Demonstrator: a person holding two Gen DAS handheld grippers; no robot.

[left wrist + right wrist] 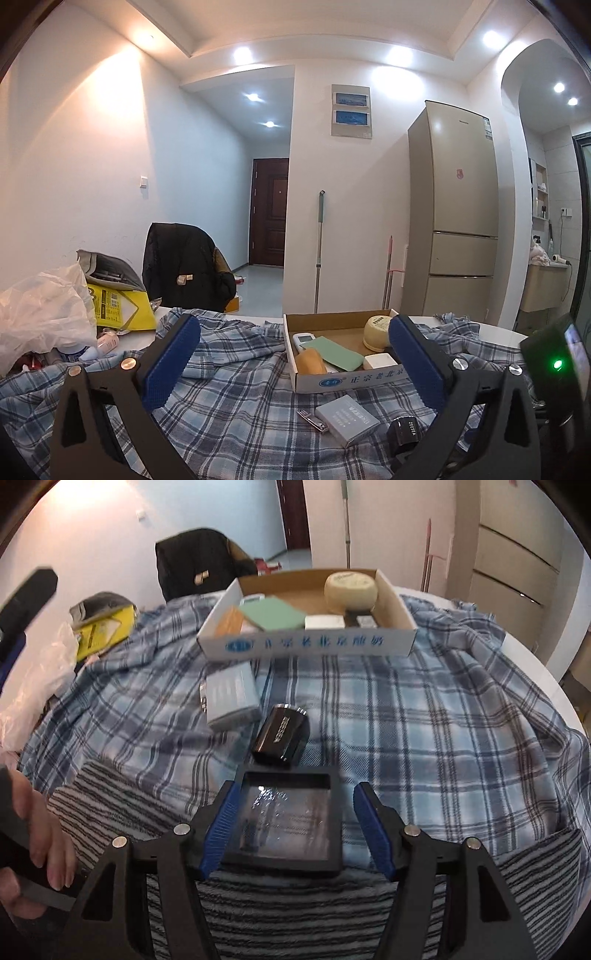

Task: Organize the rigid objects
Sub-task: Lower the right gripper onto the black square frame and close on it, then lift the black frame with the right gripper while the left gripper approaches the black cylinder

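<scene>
Between the blue ribbed pads of the right gripper point(295, 830) lies a flat black tray point(286, 821) with a glossy inside; its jaws stand apart, the left pad close to the tray edge, contact unclear. Just ahead lies a shiny black case point(280, 736), its writing blurred here; from the left wrist it reads "ZEESEA". Further ahead stands a cardboard box point(306, 644) with blue Chinese print. The left gripper point(295, 369) is wide apart and empty above the checked cloth point(236, 406); its right finger hides part of the box.
</scene>
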